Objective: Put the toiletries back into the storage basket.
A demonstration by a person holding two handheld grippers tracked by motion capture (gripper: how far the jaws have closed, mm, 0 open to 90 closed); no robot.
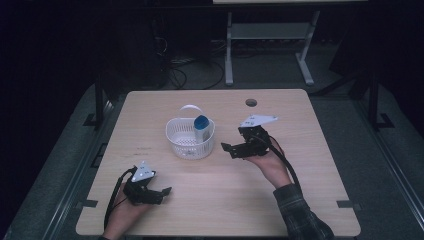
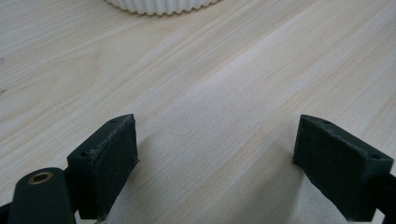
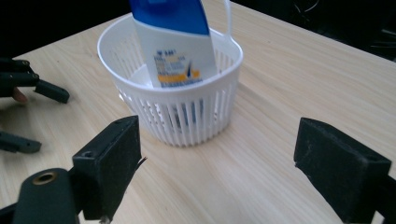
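Nearest the camera in the high view, the left gripper (image 1: 161, 192) rests low near the front left of the wooden table (image 1: 310, 150), its 2 jaws spread wide and holding nothing; its own view shows bare wood between the black pads (image 2: 106, 163), with a sliver of the white basket (image 2: 159, 5) at the top edge. Farther in, at mid-table, the right gripper (image 1: 226, 150) hangs just right of the basket (image 1: 176, 135), jaws likewise parted and empty, pointed left toward it. In the right gripper view, the basket (image 3: 140, 70) sits straight ahead between the 2 pads (image 3: 112, 154), close but apart from them. Inside stands a white bottle with a blue cap (image 3: 173, 46), tilted, its long axis running up and back from the basket floor, the cap end rising clear of the rim. That bottle (image 1: 201, 126) leans at the basket's right side, toward the right gripper. By this layout the right gripper is plainly the nearer tool, and any grasp would likely come from the bottle's right, across its width. Beyond the basket, a thin white handle (image 1: 191, 107) arches over the far rim.
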